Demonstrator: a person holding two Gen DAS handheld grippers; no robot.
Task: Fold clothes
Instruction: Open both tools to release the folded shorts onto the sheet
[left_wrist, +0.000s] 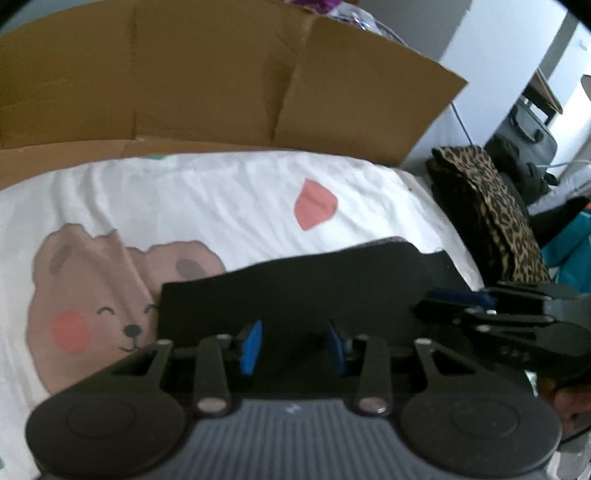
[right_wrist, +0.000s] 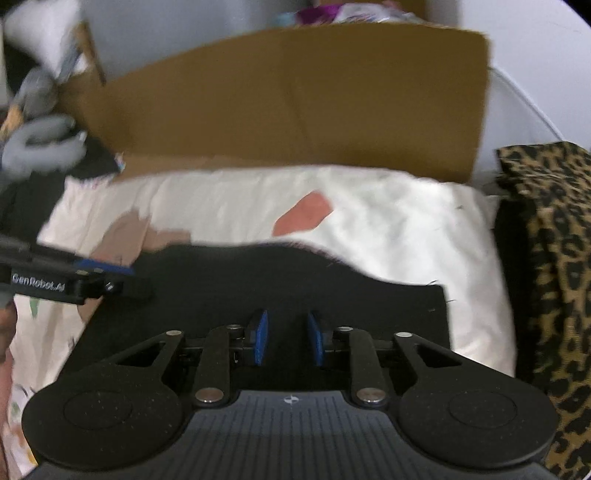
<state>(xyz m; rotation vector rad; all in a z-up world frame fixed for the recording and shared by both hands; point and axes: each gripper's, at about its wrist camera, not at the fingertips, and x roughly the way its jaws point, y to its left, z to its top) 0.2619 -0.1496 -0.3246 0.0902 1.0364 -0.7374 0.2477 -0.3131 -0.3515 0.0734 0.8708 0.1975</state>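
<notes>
Below my two grippers a black garment (left_wrist: 295, 284) is lying flat on a white bedsheet (left_wrist: 221, 199) printed with a brown bear (left_wrist: 110, 295) and a pink heart (left_wrist: 316, 208). My left gripper (left_wrist: 295, 345) is hanging over the garment's near-left part with its blue pads (left_wrist: 252, 345) standing partly apart, and nothing is sitting between them; the cloth is only showing through the gap. My right gripper (right_wrist: 288, 341) is hovering over the same garment further right, its pads (right_wrist: 261, 341) also parted a little and gripping nothing. From the left wrist view I am seeing the right gripper reaching in at the right edge, near the garment's right end. Behind the sheet a brown cardboard box (right_wrist: 288, 107) is standing open. Beside the bed's right edge a folded leopard-print cloth (right_wrist: 546, 266) is lying apart from the black garment.
</notes>
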